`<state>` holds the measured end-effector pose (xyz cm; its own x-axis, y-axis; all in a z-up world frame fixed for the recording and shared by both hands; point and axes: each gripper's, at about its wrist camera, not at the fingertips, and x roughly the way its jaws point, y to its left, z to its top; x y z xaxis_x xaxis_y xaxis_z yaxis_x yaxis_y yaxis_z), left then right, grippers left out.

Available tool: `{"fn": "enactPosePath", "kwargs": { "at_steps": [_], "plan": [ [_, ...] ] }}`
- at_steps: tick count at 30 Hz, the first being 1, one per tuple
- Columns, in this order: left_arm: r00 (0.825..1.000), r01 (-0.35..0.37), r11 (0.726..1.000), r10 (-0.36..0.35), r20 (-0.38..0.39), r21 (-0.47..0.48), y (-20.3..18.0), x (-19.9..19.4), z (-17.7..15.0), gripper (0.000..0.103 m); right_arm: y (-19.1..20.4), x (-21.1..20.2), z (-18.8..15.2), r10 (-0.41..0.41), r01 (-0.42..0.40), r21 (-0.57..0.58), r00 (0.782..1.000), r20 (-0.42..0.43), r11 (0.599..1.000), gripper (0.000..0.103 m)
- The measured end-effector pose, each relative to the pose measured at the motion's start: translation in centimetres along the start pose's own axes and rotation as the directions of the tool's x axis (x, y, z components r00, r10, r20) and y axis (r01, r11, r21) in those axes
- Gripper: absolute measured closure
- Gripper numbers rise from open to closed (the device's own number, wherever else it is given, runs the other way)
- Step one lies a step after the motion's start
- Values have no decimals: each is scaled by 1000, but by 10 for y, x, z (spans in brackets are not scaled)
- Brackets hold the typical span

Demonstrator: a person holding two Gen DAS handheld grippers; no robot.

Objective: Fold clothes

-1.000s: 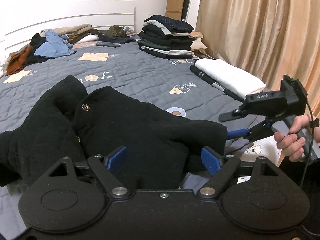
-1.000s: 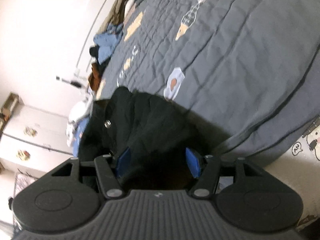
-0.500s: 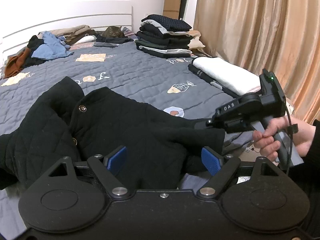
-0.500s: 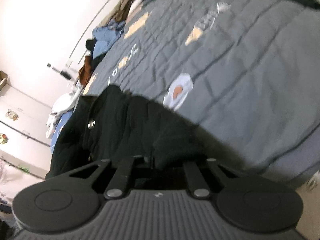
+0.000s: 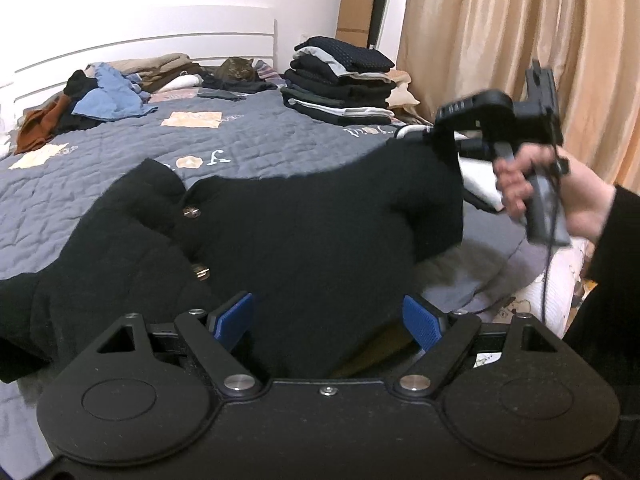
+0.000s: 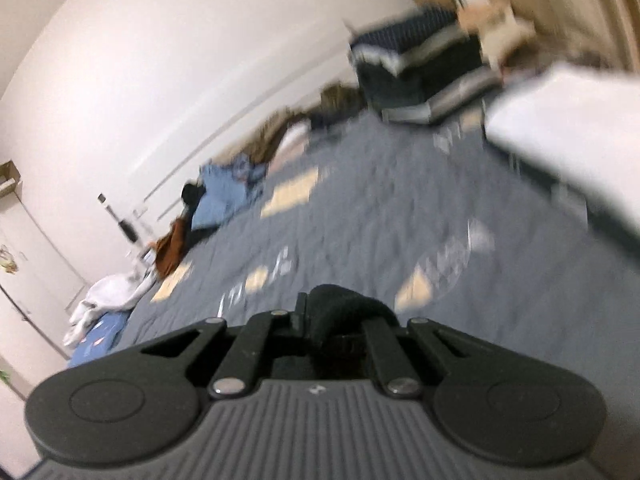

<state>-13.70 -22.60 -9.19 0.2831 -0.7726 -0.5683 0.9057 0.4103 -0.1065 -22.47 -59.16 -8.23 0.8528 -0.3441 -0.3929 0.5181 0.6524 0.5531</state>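
A black quilted jacket (image 5: 288, 240) with metal snap buttons lies on the grey bedspread (image 5: 248, 144). My left gripper (image 5: 328, 320) is open, its blue pads on either side of the jacket's near edge. My right gripper (image 5: 440, 140) is shut on the jacket's right corner and holds it lifted above the bed. In the blurred right wrist view the shut gripper (image 6: 336, 320) pinches a bunch of black jacket cloth (image 6: 340, 304).
A stack of folded dark clothes (image 5: 340, 80) stands at the far right of the bed. A folded white item (image 5: 476, 176) lies behind the right gripper. Unfolded clothes (image 5: 108, 96) and a cat (image 5: 238, 69) are by the headboard. Curtains (image 5: 520, 40) hang at right.
My right gripper shut on the jacket's right corner and lifted it up and away from the bed edge. My left gripper stayed open at the near edge.
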Motion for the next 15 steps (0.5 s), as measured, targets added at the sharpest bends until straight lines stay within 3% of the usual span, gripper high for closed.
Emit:
{"fn": "enactPosePath", "kwargs": {
  "at_steps": [2,4,9,15],
  "plan": [
    [1000,-2,1000,2,-3,2,0,1,1,22,4,8,12,-23,25,-54,999,37,998,97],
    [1000,-3,1000,3,-6,8,0,3,1,22,5,23,18,-45,46,-118,999,12,992,97],
    [1000,0,1000,1,-17,17,-1,7,1,22,-6,55,3,-142,107,-230,980,-139,967,94],
    [1000,0,1000,0,-15,14,0,7,2,22,-32,16,-10,-123,112,-89,984,-130,990,81]
  ]
}}
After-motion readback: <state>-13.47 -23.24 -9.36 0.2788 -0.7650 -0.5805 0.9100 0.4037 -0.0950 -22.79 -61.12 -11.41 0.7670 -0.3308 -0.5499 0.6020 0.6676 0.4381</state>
